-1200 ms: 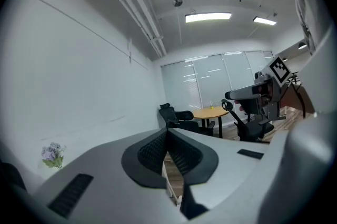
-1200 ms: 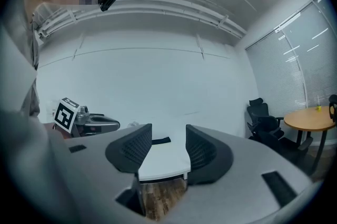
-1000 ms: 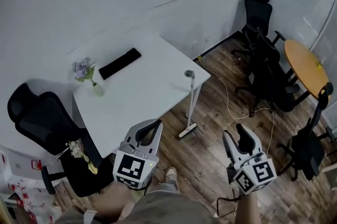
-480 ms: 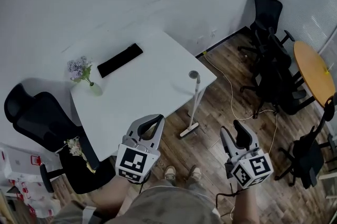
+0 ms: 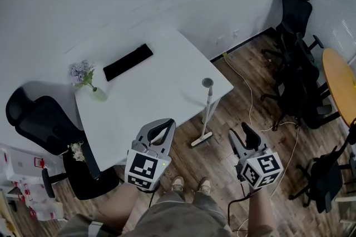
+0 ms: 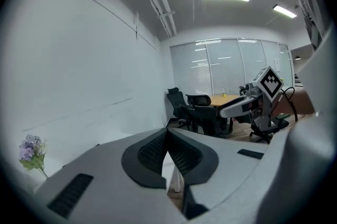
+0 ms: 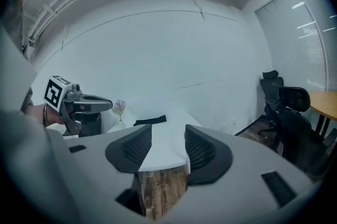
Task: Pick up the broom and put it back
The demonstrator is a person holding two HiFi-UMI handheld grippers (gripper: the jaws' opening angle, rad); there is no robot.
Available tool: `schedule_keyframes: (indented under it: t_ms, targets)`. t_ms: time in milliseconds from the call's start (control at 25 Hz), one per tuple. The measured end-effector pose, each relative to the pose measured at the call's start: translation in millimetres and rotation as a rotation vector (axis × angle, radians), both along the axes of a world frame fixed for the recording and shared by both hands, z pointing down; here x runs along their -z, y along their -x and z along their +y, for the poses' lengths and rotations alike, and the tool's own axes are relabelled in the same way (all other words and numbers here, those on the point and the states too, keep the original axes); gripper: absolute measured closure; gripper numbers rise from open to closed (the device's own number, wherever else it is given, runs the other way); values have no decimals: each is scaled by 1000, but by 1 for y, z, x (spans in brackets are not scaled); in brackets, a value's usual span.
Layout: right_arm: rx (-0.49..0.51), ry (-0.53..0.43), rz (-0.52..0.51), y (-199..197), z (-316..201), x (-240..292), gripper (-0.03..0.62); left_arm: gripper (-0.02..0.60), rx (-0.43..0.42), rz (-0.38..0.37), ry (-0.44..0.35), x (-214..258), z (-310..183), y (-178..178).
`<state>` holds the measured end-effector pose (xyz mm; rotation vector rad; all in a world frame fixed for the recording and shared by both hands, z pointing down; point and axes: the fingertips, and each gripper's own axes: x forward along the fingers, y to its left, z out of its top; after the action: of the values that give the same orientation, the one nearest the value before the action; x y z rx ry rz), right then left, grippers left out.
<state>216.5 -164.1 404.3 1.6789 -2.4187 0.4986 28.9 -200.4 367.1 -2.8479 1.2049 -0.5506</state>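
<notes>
There's the broom (image 5: 208, 110), just one, propped nearly upright against the near right corner of the white tabletop (image 5: 161, 83), its head down on the wooden floor (image 5: 222, 144). It looks light and stiff, but that thin smooth pole could swivel in a pinch, so mid-pole or lower seems the spot to clamp.

The left gripper (image 5: 161, 126) hovers off the tabletop's near edge, fingers (image 6: 152, 152) pressed together on nothing. The right gripper (image 5: 243, 136) hangs right of the broom head, fingers (image 7: 134, 149) apart and empty.

On the tabletop sit one flower vase (image 5: 89, 80) and one dark flat slab (image 5: 128, 63). One black chair (image 5: 36, 127) stands left of the tabletop.
</notes>
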Motion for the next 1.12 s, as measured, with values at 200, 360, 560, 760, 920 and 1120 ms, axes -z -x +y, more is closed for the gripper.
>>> schedule_keyframes:
  t_ms: [200,360,560,760,920,1120]
  targets:
    - [54,40,24,-2,-41,-41,382,566,17,-32,28,-26,-24,-13]
    - [96,75,48,-1,-68,-81,379,566,30,-53,52,-51,-41,-19]
    - [144,116,70,6,-96,-133,378,566,44,-71,78,-87,-61,-23]
    - [182,161,87,11,-114,-192,376,566,61,-86,106,-127,-76,-26]
    - [204,208,105,18,-125,-243,376,566,63,-82,120,-151,-81,-26]
    - [203,236,117,20,-139,-293,375,566,63,-90,126,-182,-84,-26]
